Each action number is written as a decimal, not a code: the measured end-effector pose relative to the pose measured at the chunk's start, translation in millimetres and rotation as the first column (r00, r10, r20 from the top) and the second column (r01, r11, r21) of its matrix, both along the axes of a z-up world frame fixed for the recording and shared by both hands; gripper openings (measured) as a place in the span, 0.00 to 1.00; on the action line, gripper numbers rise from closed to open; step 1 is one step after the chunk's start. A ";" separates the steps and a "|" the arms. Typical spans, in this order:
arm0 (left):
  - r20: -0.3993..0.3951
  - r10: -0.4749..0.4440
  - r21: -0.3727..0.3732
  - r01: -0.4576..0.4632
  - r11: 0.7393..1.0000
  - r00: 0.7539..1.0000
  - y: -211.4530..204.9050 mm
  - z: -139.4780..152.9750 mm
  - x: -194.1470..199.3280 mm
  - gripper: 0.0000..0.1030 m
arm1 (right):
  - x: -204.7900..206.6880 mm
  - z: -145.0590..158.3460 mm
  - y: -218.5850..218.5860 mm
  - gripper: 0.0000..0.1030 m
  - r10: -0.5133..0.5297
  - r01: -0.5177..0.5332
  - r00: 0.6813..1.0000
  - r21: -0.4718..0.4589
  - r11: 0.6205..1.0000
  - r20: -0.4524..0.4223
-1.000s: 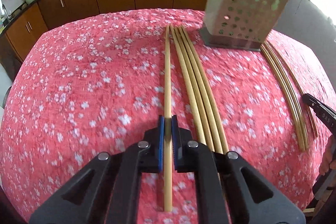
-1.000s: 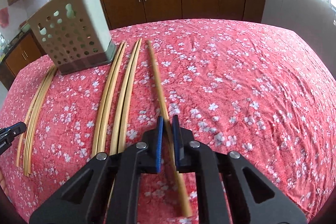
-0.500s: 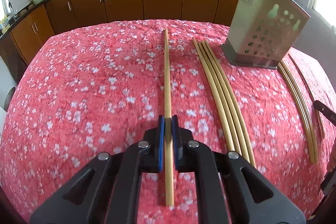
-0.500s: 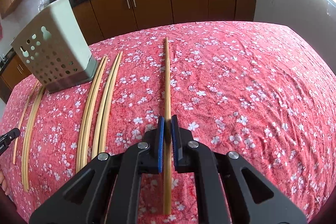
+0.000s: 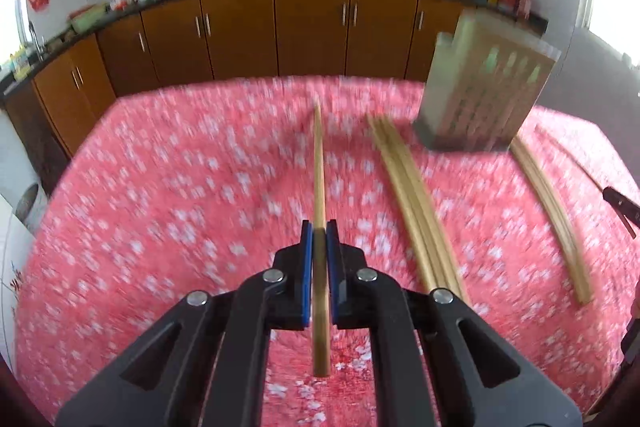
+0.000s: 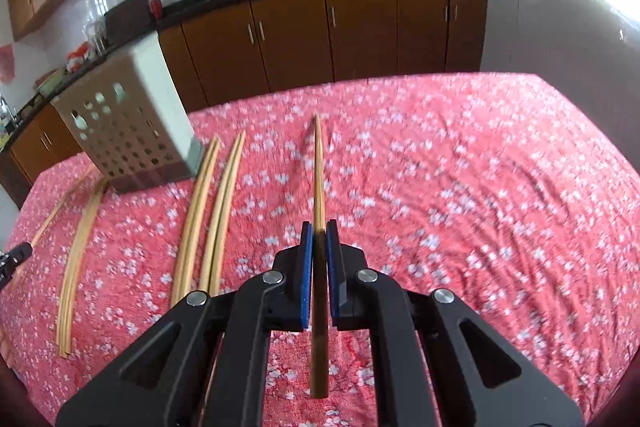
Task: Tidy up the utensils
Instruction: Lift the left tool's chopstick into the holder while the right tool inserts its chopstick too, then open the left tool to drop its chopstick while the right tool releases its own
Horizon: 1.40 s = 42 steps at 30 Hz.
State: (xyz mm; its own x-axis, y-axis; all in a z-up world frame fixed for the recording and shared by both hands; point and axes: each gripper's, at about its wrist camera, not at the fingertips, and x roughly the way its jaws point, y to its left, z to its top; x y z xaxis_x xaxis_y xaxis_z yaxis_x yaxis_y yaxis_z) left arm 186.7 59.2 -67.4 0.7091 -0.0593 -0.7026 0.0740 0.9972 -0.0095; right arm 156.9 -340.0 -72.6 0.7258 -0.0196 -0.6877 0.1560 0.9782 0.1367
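While clamped on one chopstick [image 5: 319, 163] each, both jaws beside loose chopsticks [image 6: 208, 211], perforated holder [image 6: 128, 131] beyond.

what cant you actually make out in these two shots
- Inside of the utensil holder: both wrist views show only its perforated walls.
- Left wrist view: motion blur smears the tablecloth and the holder's holes.
- Chopstick in the left gripper: its middle is hidden between the pads.
- Chopstick in the right gripper: likewise.
- Loose chopsticks: their near ends sit behind the gripper body.
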 end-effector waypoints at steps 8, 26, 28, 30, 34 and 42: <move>0.201 0.050 -0.077 -0.035 0.996 0.978 8.5 74.5 -14.3 0.08 | -12.6 51.8 -5.2 0.07 -0.018 0.018 0.986 0.003 1.000 0.169; 0.405 0.019 -0.183 0.061 0.981 0.914 -11.3 207.7 7.8 0.08 | 4.6 192.4 6.5 0.07 0.005 -0.046 0.852 0.065 0.997 0.523; 0.418 -0.013 -0.199 0.106 0.974 0.909 -22.2 221.4 6.7 0.07 | 6.2 208.6 14.2 0.07 0.024 -0.093 0.823 0.093 0.991 0.567; 0.418 -0.044 -0.219 0.148 0.964 0.907 -32.8 228.4 7.4 0.07 | 10.2 214.4 22.4 0.07 0.053 -0.137 0.814 0.103 0.985 0.578; 0.427 -0.098 -0.179 0.191 0.965 0.899 -67.1 227.5 11.3 0.07 | 21.1 211.0 44.9 0.07 0.117 -0.192 0.817 0.075 0.979 0.565; 0.310 -0.135 -0.147 0.188 0.971 0.941 -100.1 180.3 48.9 0.08 | 52.4 173.5 70.7 0.07 0.171 -0.209 0.882 0.040 0.977 0.439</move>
